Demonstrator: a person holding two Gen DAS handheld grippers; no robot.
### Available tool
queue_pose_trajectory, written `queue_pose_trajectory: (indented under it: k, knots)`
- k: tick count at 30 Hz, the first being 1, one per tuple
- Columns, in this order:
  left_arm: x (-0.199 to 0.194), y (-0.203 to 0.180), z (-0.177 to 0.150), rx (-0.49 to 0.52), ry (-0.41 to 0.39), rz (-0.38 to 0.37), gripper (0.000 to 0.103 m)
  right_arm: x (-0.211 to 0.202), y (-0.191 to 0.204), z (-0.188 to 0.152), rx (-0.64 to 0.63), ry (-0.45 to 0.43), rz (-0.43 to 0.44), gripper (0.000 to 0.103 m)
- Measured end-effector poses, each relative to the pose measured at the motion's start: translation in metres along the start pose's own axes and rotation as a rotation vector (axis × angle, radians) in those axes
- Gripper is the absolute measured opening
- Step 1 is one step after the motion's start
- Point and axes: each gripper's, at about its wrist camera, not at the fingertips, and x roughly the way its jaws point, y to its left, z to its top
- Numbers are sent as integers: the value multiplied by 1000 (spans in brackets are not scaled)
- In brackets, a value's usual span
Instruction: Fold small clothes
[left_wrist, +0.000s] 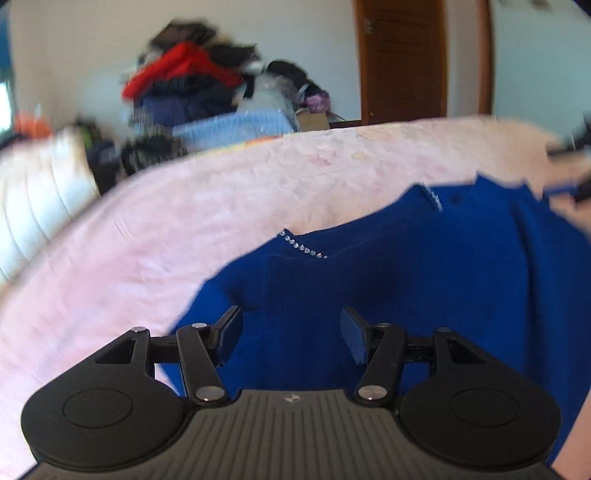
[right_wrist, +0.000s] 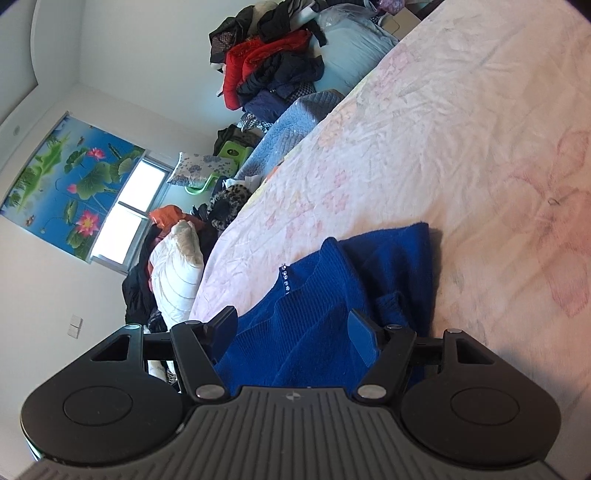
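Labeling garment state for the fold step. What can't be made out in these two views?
- Blue sweater: near hem hidden behind the left gripper body, left wrist view; right side cut by the frame edge.
- Same sweater, right wrist view: lower part hidden by the right gripper; whether the jaws touch fabric is unclear.
- Clothes pile: motion-blurred, items indistinct.
- Dark object at right edge: blurred, cropped.

- We cannot make out the clothes pile (left_wrist: 192, 81) in the left wrist view; it is smeared by blur.
- The blue sweater (left_wrist: 424, 288) runs off the right edge there, and its near hem hides behind the left gripper (left_wrist: 291, 332).
- We see something dark at the right edge (left_wrist: 576, 166), too blurred and cut off to tell what it is.
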Motion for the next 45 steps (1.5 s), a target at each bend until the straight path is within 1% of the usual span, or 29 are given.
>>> queue_pose_trajectory:
  k: [2,4,5,7,9,10,11,12,14,15,16,18,21,22,24,25,26,27,29,32,33,35,37,39,40,41,43,45]
  knots:
    - [19,24,9,-177,46,-68,58,6,2,6,-29,13,-24,66]
    - [36,43,16,-312,75,-87,58,12,4,13,-47,26,-45,66]
    - [43,48,19,-348,87,-102,58,14,3,17,-51,29,-54,66]
    - [55,53,24,-371,120,-124,58,17,2,24,-52,33,-64,66]
    - [63,53,27,-363,145,-142,57,19,-1,30,-49,40,-62,66]
    - [65,52,27,-359,151,-156,52,21,-2,33,-49,46,-64,66]
    - [66,51,27,-354,153,-175,41,23,-5,35,-50,54,-70,66]
    - [67,50,27,-349,160,-183,26,25,-6,38,-57,62,-81,66]
    - [70,49,29,-340,169,-177,26,32,-6,40,-85,80,-112,66]
    - [70,48,29,-335,165,-172,21,36,-6,41,-102,91,-123,66]
    - [70,47,29,-330,167,-165,14,42,-4,41,-116,108,-124,64]
    - [71,48,30,-336,167,-154,7,52,1,42,-149,135,-122,63]
    - [71,48,32,-334,168,-131,5,70,8,46,-191,164,-145,61]
    - [71,46,33,-326,170,-127,5,77,9,47,-198,173,-156,58]
    - [70,42,35,-301,168,-113,5,89,11,47,-232,194,-169,33]
    - [70,41,35,-294,167,-112,5,94,14,45,-261,207,-173,10]
    - [68,41,35,-288,162,-111,5,98,17,43,-296,228,-180,10]
    - [66,41,35,-286,154,-103,4,100,23,39,-342,229,-196,10]
    - [59,44,36,-285,130,-96,4,94,31,37,-381,198,-196,9]
    - [45,53,42,-295,76,-97,4,70,35,51,-321,87,-116,9]
    - [43,56,43,-304,62,-85,4,63,34,56,-301,60,-95,9]
    - [44,68,47,-343,47,-47,4,63,26,63,-273,44,-128,9]
    - [57,77,45,-386,85,-49,4,72,12,64,-248,57,-184,9]
    - [71,74,39,-367,131,-16,4,84,2,58,-227,81,-217,9]
    - [72,72,37,-362,135,-11,4,88,0,56,-223,86,-223,9]
    - [70,71,36,-363,122,-7,4,90,0,53,-220,88,-217,9]
    - [64,74,38,-373,92,-27,4,87,7,52,-224,69,-180,9]
    - [69,76,40,-377,110,-20,4,82,12,57,-224,37,-154,9]
